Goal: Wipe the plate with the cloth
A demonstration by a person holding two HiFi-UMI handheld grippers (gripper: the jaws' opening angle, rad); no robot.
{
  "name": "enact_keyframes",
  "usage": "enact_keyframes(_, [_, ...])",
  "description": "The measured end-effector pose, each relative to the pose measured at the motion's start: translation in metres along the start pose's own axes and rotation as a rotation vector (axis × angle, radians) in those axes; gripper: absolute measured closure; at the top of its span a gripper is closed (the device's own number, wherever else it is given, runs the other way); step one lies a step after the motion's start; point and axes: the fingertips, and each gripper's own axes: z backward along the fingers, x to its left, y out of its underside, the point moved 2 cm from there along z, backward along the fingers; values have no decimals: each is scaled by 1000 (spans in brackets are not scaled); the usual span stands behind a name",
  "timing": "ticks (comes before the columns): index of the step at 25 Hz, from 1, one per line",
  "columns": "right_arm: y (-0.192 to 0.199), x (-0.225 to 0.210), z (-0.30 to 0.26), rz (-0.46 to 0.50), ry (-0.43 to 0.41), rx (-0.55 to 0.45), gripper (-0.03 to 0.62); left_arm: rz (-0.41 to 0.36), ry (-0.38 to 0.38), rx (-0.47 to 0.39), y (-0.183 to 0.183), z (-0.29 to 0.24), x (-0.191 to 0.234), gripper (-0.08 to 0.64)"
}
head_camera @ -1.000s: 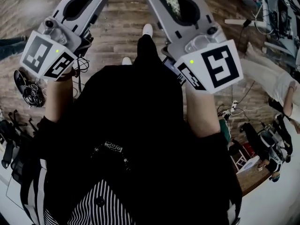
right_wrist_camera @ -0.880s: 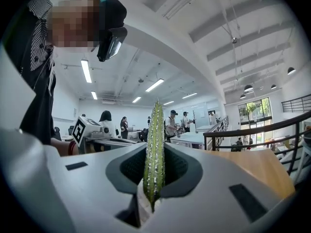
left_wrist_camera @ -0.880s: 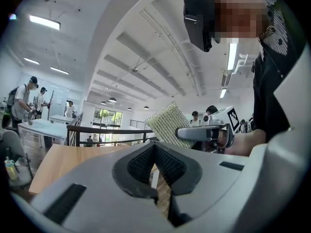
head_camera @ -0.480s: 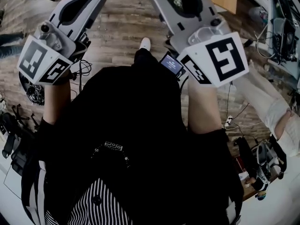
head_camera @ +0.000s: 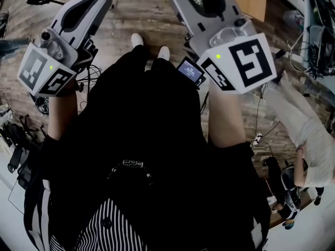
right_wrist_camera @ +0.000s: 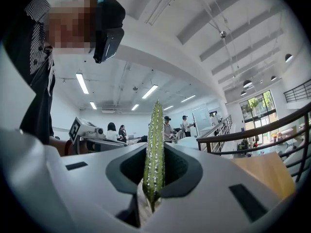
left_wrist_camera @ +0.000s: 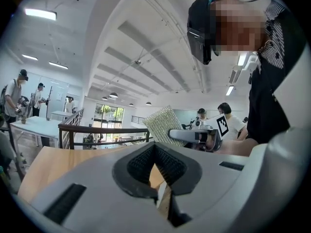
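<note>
A person in a black top holds up two grey grippers. The left gripper has its jaws pressed together on nothing. The right gripper pinches a glittery green-silver mesh cloth, which stands upright on edge between its jaws. Beyond lie a wood-plank floor and a light wooden tabletop.

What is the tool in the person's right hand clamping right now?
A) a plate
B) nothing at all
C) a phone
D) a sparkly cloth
D: the right gripper view shows the right gripper with its jaws closed on a glittery cloth, which stands edge-on between them.
</note>
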Motion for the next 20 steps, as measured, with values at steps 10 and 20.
enact_keyframes(10, [-87, -37, 7, -22, 116, -14, 545, -11, 128, 13, -95, -57, 12, 560])
enact_keyframes(20, [-120, -102, -67, 7, 207, -7, 545, -25, 241, 20, -129, -115, 108, 560])
